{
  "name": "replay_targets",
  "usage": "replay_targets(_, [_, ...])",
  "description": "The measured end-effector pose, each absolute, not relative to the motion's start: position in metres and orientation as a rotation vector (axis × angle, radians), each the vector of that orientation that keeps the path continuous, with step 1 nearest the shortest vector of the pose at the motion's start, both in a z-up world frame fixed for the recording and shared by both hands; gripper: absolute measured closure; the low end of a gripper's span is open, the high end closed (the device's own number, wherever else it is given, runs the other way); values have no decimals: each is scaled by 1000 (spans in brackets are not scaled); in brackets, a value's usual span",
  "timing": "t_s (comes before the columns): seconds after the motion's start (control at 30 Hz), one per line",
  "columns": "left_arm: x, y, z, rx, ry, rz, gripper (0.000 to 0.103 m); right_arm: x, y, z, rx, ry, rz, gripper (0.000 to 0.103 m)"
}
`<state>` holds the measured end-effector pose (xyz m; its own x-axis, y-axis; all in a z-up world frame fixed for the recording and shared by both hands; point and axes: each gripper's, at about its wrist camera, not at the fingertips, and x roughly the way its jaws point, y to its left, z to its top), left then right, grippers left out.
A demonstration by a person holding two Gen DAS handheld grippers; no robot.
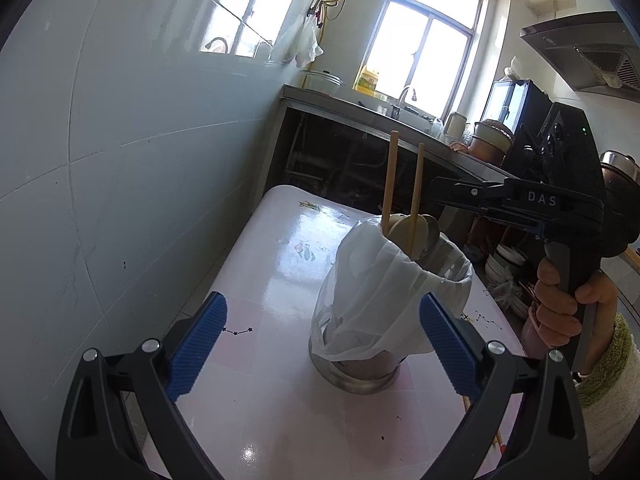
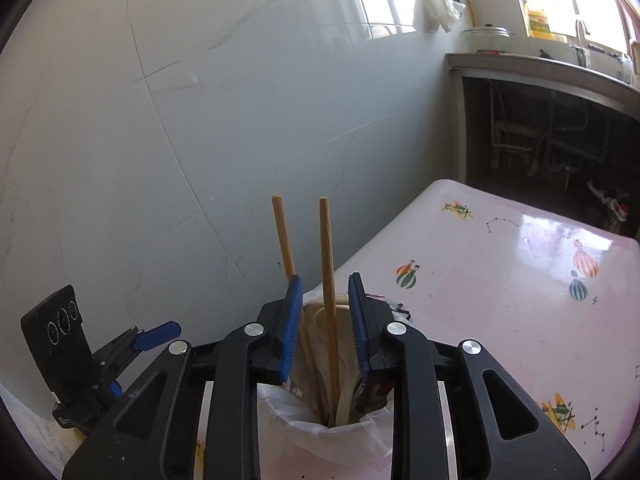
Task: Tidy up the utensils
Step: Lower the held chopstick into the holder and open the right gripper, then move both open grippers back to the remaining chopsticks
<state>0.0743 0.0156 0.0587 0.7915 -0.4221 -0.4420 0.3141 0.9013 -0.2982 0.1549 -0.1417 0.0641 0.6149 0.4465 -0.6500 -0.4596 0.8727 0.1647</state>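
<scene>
Chopsticks (image 2: 329, 280) stand loose between parted right jaws, left jaws wide; holder (image 1: 352, 376) interior seemingly bag-hidden.

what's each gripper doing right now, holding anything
left gripper: open wide, holding nothing, holder ahead of it.
right gripper: open, one chopstick between its pads, not pinched.

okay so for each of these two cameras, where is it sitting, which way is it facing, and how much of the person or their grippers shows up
Left wrist: behind the open left gripper, facing the bag-lined holder on the table; right gripper and a hand show.
Right wrist: behind the right gripper, angled down over the chopsticks; left gripper at lower left.
Shared: holder, chopsticks, table, window.
</scene>
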Motion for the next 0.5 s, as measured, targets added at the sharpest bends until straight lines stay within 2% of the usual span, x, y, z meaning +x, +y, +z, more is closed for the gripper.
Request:
replay_targets(0.27, [57,3,63,-175,506,-465,8,92,-219,79,67,707,378,73])
replay_targets(0.5, [36,-31,56,-74,529,-592,8,34,-309,36,246,815,141,71])
